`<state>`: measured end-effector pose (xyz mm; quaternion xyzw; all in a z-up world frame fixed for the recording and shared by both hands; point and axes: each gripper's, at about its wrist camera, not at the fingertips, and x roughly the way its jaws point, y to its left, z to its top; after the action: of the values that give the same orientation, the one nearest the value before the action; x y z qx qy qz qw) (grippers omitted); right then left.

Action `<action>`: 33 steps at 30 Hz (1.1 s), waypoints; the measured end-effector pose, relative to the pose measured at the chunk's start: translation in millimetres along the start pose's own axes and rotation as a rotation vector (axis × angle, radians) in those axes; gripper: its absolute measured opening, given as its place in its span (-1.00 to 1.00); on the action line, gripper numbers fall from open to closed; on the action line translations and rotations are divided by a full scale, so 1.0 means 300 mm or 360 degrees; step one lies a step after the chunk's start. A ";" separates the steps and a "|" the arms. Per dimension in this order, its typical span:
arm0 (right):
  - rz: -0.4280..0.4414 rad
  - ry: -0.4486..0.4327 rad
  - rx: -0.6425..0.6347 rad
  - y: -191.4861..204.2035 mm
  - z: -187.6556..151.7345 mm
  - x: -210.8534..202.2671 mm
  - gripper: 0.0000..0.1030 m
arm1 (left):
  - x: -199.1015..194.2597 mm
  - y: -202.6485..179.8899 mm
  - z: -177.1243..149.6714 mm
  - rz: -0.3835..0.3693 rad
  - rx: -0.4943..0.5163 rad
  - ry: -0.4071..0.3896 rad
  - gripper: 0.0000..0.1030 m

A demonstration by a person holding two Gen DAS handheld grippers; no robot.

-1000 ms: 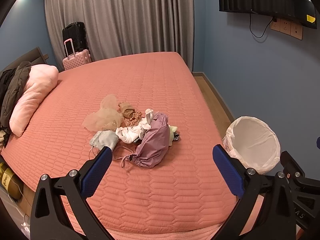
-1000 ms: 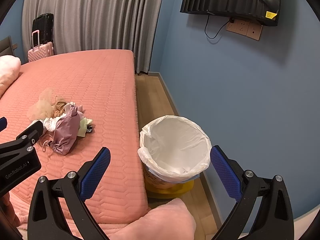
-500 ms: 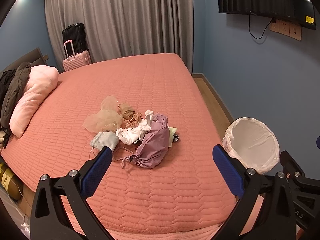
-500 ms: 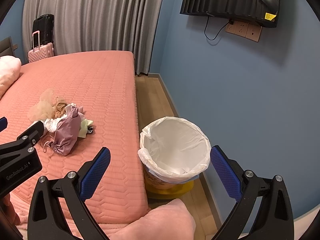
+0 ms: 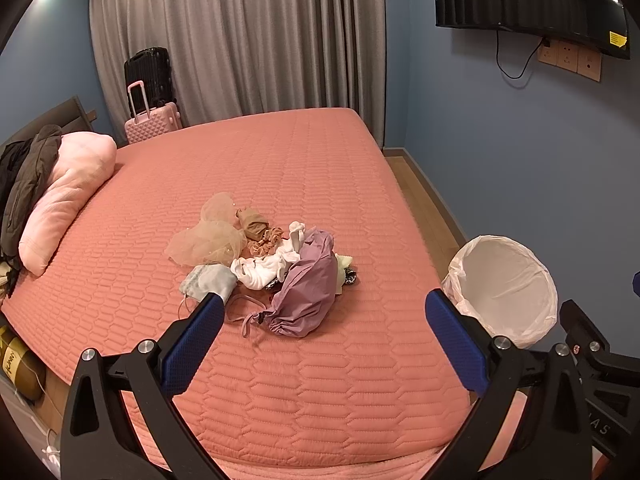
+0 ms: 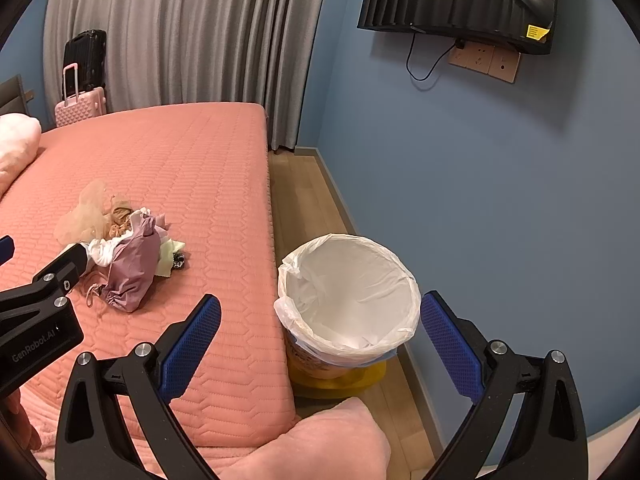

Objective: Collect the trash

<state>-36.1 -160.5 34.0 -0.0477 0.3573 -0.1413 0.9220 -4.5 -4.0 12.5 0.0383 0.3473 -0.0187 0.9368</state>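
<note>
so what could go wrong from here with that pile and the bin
1. The pile is loose, tangled soft bits; one pinch may lift only part, or drag the purple bag by its cord.
2. The bin stands on the floor beside the bed, so pieces could fall off on the way.
3. Both grippers, left and right, are open and close together; they might bump.

Blue walls (image 5: 500,168) — grey curtains (image 5: 240,36).
</note>
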 end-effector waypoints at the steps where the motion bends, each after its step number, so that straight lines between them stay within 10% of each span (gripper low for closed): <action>1: -0.0001 0.0000 0.0001 -0.001 0.001 -0.001 0.88 | 0.000 -0.001 0.003 0.0000 0.0000 -0.0002 0.87; 33: -0.0003 -0.0007 0.0004 -0.004 0.000 0.001 0.88 | -0.016 -0.004 -0.005 -0.0014 0.0005 -0.0028 0.87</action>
<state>-36.2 -161.8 34.2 -0.0471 0.3549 -0.1425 0.9228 -9.0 -5.0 14.5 0.0381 0.3391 -0.0238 0.9397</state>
